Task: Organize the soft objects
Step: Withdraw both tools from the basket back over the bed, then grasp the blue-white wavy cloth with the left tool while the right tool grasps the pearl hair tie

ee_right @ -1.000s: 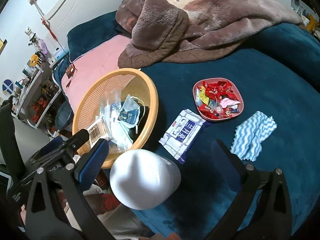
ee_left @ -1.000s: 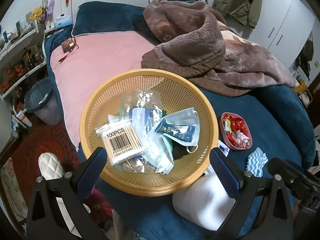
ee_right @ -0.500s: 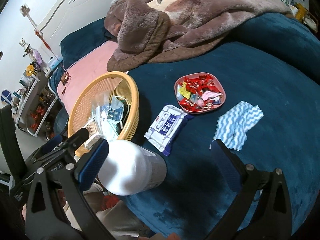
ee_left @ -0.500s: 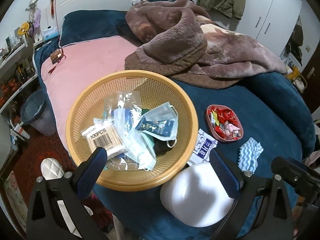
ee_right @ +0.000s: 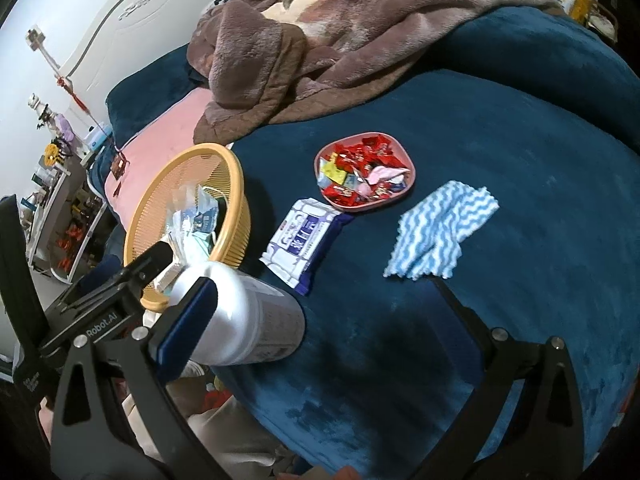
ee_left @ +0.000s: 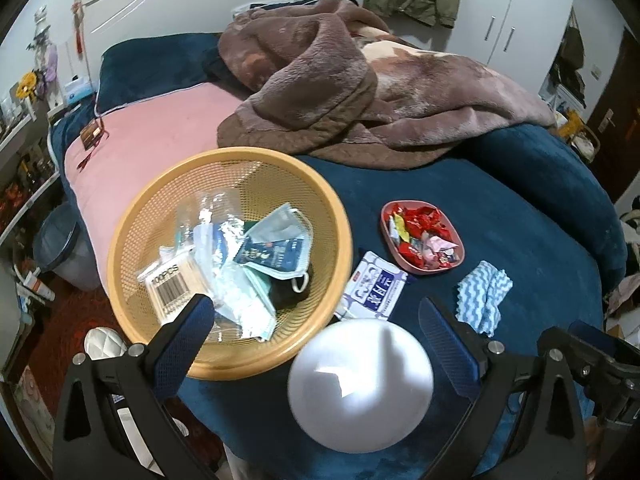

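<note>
A yellow mesh basket [ee_left: 132,240] [ee_right: 234,196] on the blue bed holds face masks [ee_left: 276,248], a cotton swab pack [ee_left: 172,280] and clear wrappers. Right of it lie a blue-white tissue pack [ee_left: 374,290] [ee_right: 304,236], a pink dish of candies [ee_left: 422,240] [ee_right: 364,178] and a blue wavy cloth [ee_left: 484,292] [ee_right: 440,228]. A white tub [ee_left: 360,384] [ee_right: 244,320] stands at the bed's near edge. My left gripper [ee_left: 316,344] is open above the tub. My right gripper [ee_right: 320,312] is open over bare blue bedding, short of the cloth.
A brown fleece blanket [ee_left: 352,92] [ee_right: 304,40] is heaped at the back of the bed, beside a pink sheet [ee_left: 160,136]. A bin [ee_left: 60,248] and shelves [ee_right: 52,200] stand on the floor to the left. White wardrobe doors [ee_left: 516,20] are at the far right.
Both grippers have drawn back and shifted right. The basket slid left in the left wrist view, and the tub came between the left fingers. The cloth is closer to the right gripper.
</note>
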